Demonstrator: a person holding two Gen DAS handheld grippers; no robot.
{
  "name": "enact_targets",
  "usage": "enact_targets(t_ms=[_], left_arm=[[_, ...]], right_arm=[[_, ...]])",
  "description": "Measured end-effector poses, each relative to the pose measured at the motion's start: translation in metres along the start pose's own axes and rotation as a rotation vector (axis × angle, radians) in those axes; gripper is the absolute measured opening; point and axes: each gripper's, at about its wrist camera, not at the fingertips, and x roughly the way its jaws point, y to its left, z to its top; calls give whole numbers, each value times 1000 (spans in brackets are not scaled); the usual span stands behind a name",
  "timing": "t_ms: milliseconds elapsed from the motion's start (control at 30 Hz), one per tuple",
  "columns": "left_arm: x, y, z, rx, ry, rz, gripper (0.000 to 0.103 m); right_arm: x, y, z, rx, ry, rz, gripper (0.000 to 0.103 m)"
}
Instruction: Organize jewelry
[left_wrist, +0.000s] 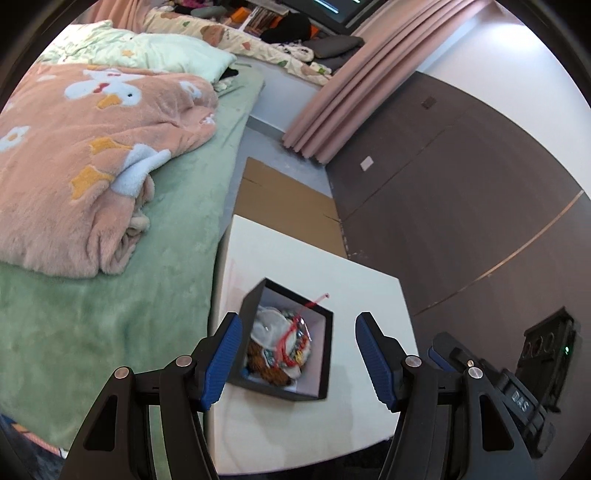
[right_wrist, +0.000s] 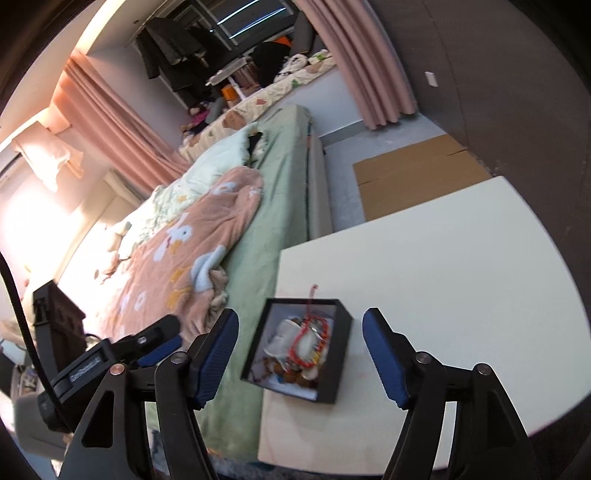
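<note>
Both views: heavy fisheye, black vignette at corners, straight edges bowed near the rim. Right wrist view has blown-out warm glare at left from the curtain (right_wrist: 110, 122) side. Left wrist view is evenly lit, with mild glare on the wall upper right. The box (left_wrist: 288, 347) contents are slightly motion-blurred in both.

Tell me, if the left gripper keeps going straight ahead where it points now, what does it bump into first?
Most likely the black box of jewelry on the white table. The left gripper is open and empty, and the box sits right between its fingers in the left wrist view. Depth is hard to judge, so that's a best guess.
</note>
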Motion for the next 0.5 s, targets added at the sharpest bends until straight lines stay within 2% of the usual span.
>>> enact_targets(t_ms=[100,233,333,367,500], left_arm=[[-13,-2,-10,15,-14,-10,76],[-29,-9,-27,54,-24,-5,80],[-41,-18,-38,110,-40,28,82],[-44,-22,-41,133,-50,40,86],[-49,-40,-55,217,-68,74,96]], right_arm=[[-20,0,-6,-24,-5,-64,70],[-57,1,-17,-31,8,-152,71],[-88,6,-23,-95,-6,-183,89],[-99,4,-26,-108,-31,-178,93],[-120,-15,-38,-100,-69,-172,94]])
